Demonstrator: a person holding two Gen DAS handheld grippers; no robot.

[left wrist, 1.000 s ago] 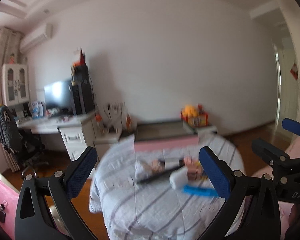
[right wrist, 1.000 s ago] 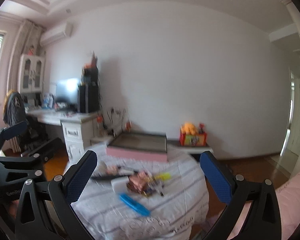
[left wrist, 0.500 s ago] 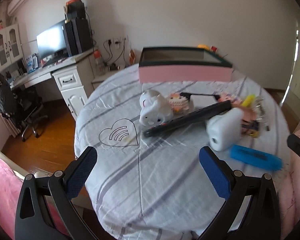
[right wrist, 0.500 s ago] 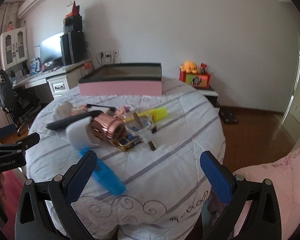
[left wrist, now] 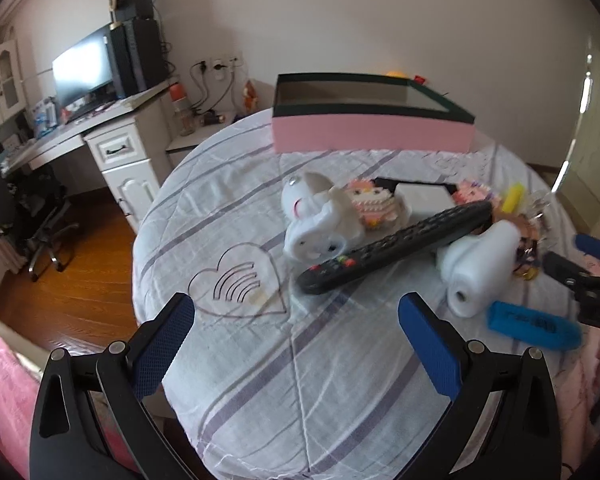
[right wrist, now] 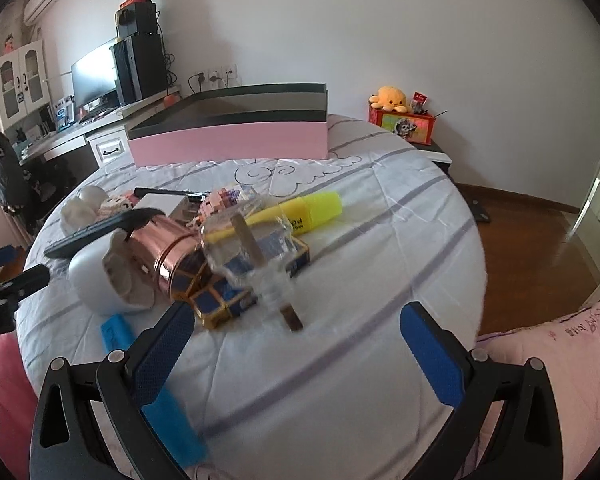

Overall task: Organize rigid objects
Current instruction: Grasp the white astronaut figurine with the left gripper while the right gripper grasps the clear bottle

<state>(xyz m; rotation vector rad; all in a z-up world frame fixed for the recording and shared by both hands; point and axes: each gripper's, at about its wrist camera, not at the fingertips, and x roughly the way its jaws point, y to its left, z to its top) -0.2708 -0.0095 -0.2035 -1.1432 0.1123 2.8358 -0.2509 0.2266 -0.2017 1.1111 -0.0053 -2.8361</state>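
Note:
A pile of small objects lies on a round table (left wrist: 260, 364) with a striped white cloth. It holds a black remote (left wrist: 396, 252), a white bunny figure (left wrist: 316, 220), a white device (left wrist: 480, 268), a blue case (left wrist: 536, 326), a yellow highlighter (right wrist: 300, 212), a rose-gold can (right wrist: 168, 256) and a clear bottle (right wrist: 256, 256). A pink open box (left wrist: 372, 134) stands at the table's far side. My left gripper (left wrist: 296, 352) hovers open over the near cloth, short of the remote. My right gripper (right wrist: 296, 352) is open too, just before the bottle.
A white desk (left wrist: 112, 140) with a monitor (left wrist: 84, 72) and an office chair (left wrist: 32, 208) stands at the left over wooden floor. An orange plush (right wrist: 392, 98) sits on a red box at the far wall. Pink bedding (right wrist: 560, 360) lies at the right.
Both grippers have tilted down and come closer to the table; the objects now fill the views. Both stay open and hold nothing.

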